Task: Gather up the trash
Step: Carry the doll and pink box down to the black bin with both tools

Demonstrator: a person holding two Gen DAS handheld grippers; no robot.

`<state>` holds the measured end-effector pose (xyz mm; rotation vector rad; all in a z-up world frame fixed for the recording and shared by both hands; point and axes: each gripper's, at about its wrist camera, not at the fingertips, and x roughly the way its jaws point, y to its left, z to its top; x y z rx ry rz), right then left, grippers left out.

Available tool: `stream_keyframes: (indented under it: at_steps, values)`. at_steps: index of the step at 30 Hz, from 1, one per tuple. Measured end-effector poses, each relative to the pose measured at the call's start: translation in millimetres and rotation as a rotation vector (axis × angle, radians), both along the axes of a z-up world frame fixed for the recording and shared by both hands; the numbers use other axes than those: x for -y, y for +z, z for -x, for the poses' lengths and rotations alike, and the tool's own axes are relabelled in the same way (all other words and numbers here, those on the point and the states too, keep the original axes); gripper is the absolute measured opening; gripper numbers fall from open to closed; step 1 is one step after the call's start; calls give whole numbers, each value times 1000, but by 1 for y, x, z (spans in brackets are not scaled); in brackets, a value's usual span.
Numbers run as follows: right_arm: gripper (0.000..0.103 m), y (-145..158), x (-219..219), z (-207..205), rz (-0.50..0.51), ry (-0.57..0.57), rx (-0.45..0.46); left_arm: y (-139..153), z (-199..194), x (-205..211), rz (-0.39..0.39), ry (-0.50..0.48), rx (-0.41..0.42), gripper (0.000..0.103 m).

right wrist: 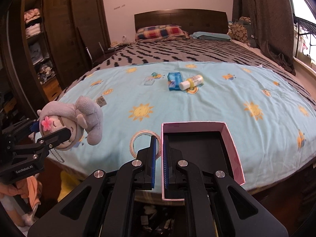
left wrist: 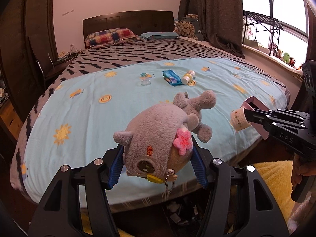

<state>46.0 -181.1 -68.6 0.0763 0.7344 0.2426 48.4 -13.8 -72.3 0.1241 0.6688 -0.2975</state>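
1. Bedroom ahead of me: a big bed with a striped grey cover, and a light-blue sun-print blanket spread across its near end.
2. My left gripper is clamped around a grey plush doll, blue pads pressing both sides of its head; the doll hangs above the blanket's near edge, pink flower on its hood, bead chain dangling below.
3. From the right wrist view, that same doll sits off to the left, held clear of the bed's edge.
4. My right gripper is pinched tight on the left wall of a pink box, dark-lined and open on top, one finger inside, one outside.
5. A roll of tape shows just left of the box, at the outer finger; whether it is pinched too, I can't tell.
6. Well up the blanket lie a blue wrapper packet and a white-and-yellow bottle, touching each other.
7. Left of those, a small clear item, too small to name.
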Motion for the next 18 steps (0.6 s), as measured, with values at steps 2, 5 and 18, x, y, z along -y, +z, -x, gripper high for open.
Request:
stream_keyframes:
  at_steps: [2,5,18]
  values:
    - [8,-6,-3,11,-5,7,-9,-5,9,-2,4,-1,-6,57]
    - [8,-15,-7,26,-17,17,-26,-17,23,-4,2,-7,-20,57]
    - [8,-79,-19,64,-21,48,-171,-100,60,2,-36,-56,-213,57]
